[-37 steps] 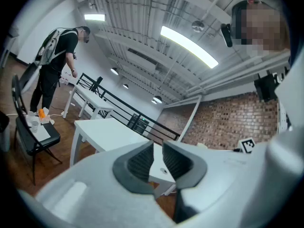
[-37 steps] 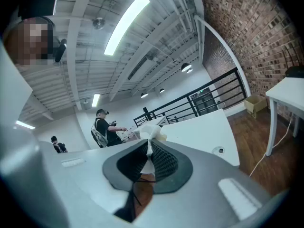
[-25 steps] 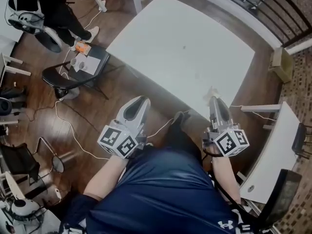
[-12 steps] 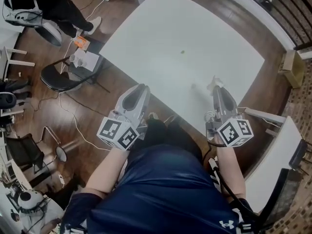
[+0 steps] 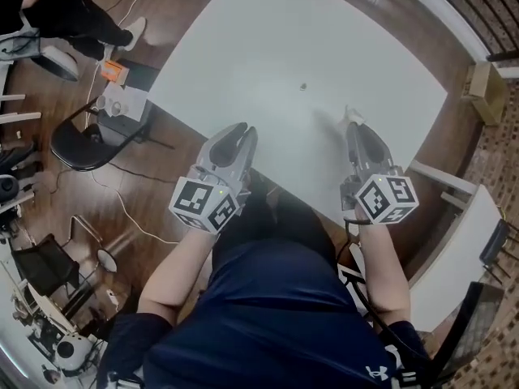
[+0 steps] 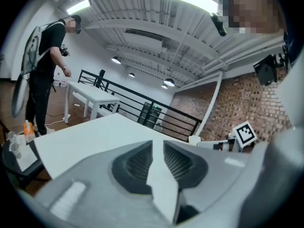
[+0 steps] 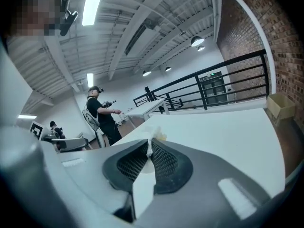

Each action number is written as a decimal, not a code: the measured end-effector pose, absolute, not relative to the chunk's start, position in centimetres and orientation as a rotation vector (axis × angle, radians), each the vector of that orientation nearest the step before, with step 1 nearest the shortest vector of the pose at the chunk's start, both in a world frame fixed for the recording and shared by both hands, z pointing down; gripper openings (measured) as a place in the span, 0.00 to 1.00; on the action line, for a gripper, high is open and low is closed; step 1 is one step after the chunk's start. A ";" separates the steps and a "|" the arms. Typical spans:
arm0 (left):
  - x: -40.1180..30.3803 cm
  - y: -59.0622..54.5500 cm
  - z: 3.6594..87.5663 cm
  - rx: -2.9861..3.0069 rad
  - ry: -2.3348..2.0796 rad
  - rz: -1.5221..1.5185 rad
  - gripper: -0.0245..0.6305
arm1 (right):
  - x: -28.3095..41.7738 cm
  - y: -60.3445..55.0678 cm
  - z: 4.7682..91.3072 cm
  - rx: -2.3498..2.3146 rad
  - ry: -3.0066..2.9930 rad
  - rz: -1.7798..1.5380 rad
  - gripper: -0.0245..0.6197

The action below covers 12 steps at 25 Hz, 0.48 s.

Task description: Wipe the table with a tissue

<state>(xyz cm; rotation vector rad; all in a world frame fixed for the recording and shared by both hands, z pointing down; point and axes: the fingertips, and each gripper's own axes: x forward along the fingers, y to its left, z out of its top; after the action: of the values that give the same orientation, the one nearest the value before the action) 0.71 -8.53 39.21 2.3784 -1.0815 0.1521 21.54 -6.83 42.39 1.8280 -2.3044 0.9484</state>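
Note:
The white table (image 5: 324, 39) fills the upper middle of the head view. A small dark spot (image 5: 302, 87) lies on it. My right gripper (image 5: 352, 123) is over the table's near right part, shut on a small scrap of white tissue (image 5: 349, 115). In the right gripper view the tissue (image 7: 155, 137) sticks out from the tips of that gripper (image 7: 150, 147), with the table (image 7: 228, 132) beyond. My left gripper (image 5: 238, 130) hovers at the table's near edge. Its jaws (image 6: 157, 148) stand a narrow gap apart with nothing between them.
A black chair (image 5: 77, 140) with white papers (image 5: 123, 104) and an orange item (image 5: 113, 71) stands left of the table. A seated person (image 5: 69, 10) is at the far left. A cardboard box (image 5: 485, 91) and a second white table (image 5: 454, 258) are on the right.
Both grippers have moved forward from in front of the table edge to over its near side. The right one still holds the tissue. The left one's tips have parted slightly.

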 end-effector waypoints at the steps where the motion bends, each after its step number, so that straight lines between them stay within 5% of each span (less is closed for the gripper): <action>1: 0.7 -9.2 39.8 2.381 -1.082 0.168 0.15 | 21.4 -7.6 43.2 1.805 -2.283 0.936 0.08; 12: -0.4 -10.8 44.5 2.361 -1.061 0.288 0.20 | 20.1 -15.8 52.0 1.420 -2.105 0.643 0.08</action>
<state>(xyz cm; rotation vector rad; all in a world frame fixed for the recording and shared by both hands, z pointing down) -0.44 -10.80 44.52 2.3611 -1.0612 0.2880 20.06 -15.77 51.99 1.4198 -2.1050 0.6427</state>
